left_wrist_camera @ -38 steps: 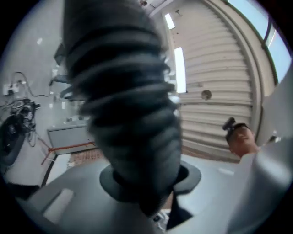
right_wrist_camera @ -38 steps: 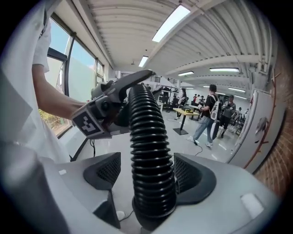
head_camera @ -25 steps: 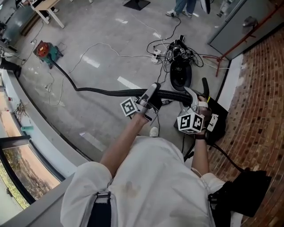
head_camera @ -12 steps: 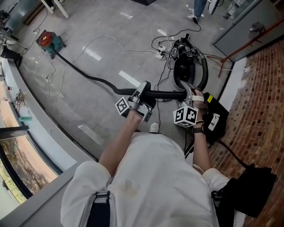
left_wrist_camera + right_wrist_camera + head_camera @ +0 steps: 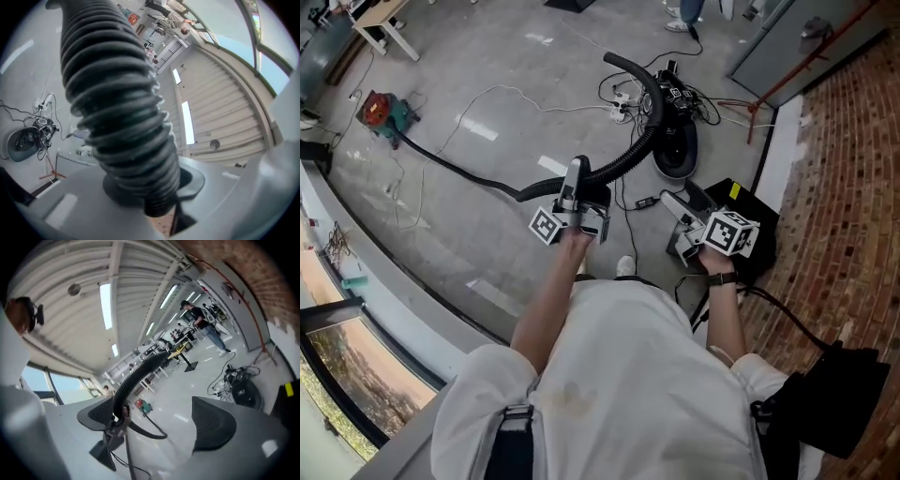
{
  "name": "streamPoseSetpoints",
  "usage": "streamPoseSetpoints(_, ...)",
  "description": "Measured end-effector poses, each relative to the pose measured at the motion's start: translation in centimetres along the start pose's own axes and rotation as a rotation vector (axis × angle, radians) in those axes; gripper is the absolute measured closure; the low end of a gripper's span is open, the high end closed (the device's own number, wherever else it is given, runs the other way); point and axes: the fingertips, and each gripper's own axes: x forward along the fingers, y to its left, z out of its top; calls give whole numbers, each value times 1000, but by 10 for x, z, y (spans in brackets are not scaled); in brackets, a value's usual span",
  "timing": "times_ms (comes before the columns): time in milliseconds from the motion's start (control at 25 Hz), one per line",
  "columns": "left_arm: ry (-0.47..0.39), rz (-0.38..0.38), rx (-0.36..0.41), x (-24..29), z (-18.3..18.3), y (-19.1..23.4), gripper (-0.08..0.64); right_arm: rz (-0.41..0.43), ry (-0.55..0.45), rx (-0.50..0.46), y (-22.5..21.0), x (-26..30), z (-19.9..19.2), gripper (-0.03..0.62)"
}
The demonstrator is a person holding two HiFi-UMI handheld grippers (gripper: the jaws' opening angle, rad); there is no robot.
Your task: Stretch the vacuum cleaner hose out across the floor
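A black ribbed vacuum hose [image 5: 628,155] runs from a red and green machine [image 5: 375,108] at the far left across the floor. It then rises in a high arc and drops to the black vacuum body [image 5: 675,150]. My left gripper [image 5: 575,178] is closing on the hose and holds it off the floor. In the left gripper view the hose [image 5: 117,93] fills the space between the pads of the left gripper [image 5: 150,187]. My right gripper [image 5: 680,211] is to the right, jaws opening wide with nothing between them. In the right gripper view the hose [image 5: 136,373] lies beyond the right gripper [image 5: 154,423].
Cables and a power strip [image 5: 623,108] tangle beside the vacuum body. A black bag [image 5: 750,211] lies under my right gripper. A brick wall [image 5: 853,187] stands on the right and a window ledge [image 5: 384,272] on the left. A person's legs [image 5: 680,14] stand at the far end.
The right gripper let go of the hose, opened wide and drew back to the right. The left gripper raised the hose, which now arcs high over the vacuum body.
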Motion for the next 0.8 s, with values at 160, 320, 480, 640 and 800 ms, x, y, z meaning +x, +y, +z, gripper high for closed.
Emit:
streamPoseSetpoints(160,105,-37,37,5,-19,-8,439,73,-71,122,20,20,11,73)
streamPoseSetpoints(320,311,4,84,1,-65,0,439,-22,-114,287,4,35,27,60)
streamPoseSetpoints(480,393,65,124,-6,-84,8,434,-37,-186,533,-28,29,23,287)
streamPoseSetpoints(640,391,174,13,-27,-92,32,383,51,-289,390,-15,23,51,343)
streamPoseSetpoints(800,375,269,-213,-44,-112,60,299,239,-393,182,30,13,91,397)
